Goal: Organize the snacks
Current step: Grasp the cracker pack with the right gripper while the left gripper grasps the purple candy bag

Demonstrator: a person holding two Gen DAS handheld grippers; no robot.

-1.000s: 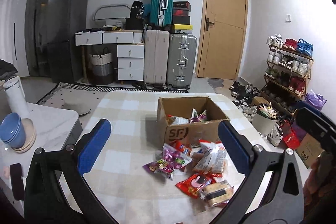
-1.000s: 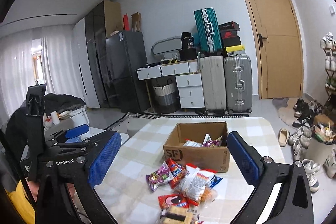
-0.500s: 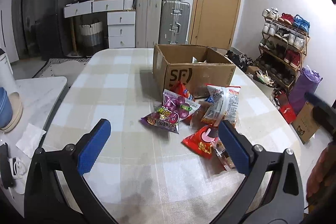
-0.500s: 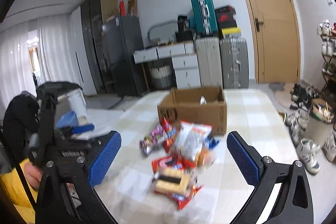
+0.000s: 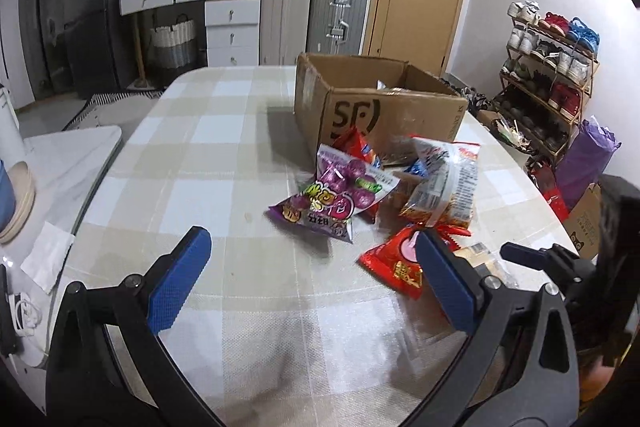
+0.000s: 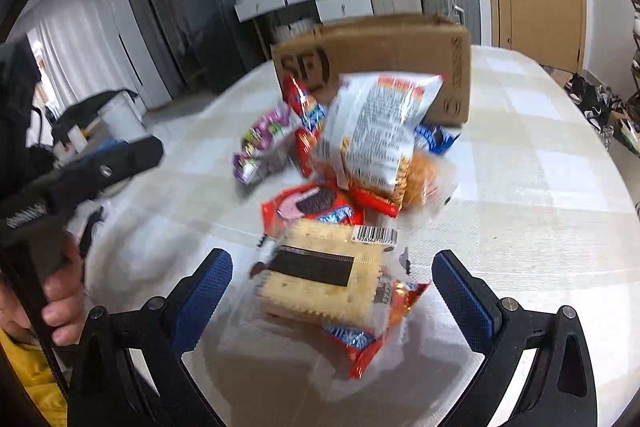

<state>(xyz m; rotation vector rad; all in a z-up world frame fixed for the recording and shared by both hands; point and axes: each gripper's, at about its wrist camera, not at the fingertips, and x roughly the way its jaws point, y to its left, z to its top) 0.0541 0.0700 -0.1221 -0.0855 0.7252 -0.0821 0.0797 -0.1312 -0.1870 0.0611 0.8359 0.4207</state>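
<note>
A pile of snack packets lies on the checked table in front of an open cardboard box [image 5: 384,107] [image 6: 384,55]. In the left wrist view my left gripper [image 5: 312,267] is open and empty, short of a purple candy bag [image 5: 332,199] and a red packet [image 5: 396,259]. In the right wrist view my right gripper [image 6: 332,291] is open, its blue pads on either side of a clear cracker packet [image 6: 324,279] without touching it. Behind it lie a red cookie packet [image 6: 308,207] and a white snack bag [image 6: 376,131].
The table [image 5: 208,163] ends at a curved edge on the left, with a white side table and stacked bowls [image 5: 16,199] beyond. Suitcases [image 5: 312,11], drawers and a door stand at the back. A shoe rack [image 5: 548,75] stands at the right.
Both grippers have tilted down and moved in toward the snack pile. The right gripper now straddles the cracker packet. Both stay open.
</note>
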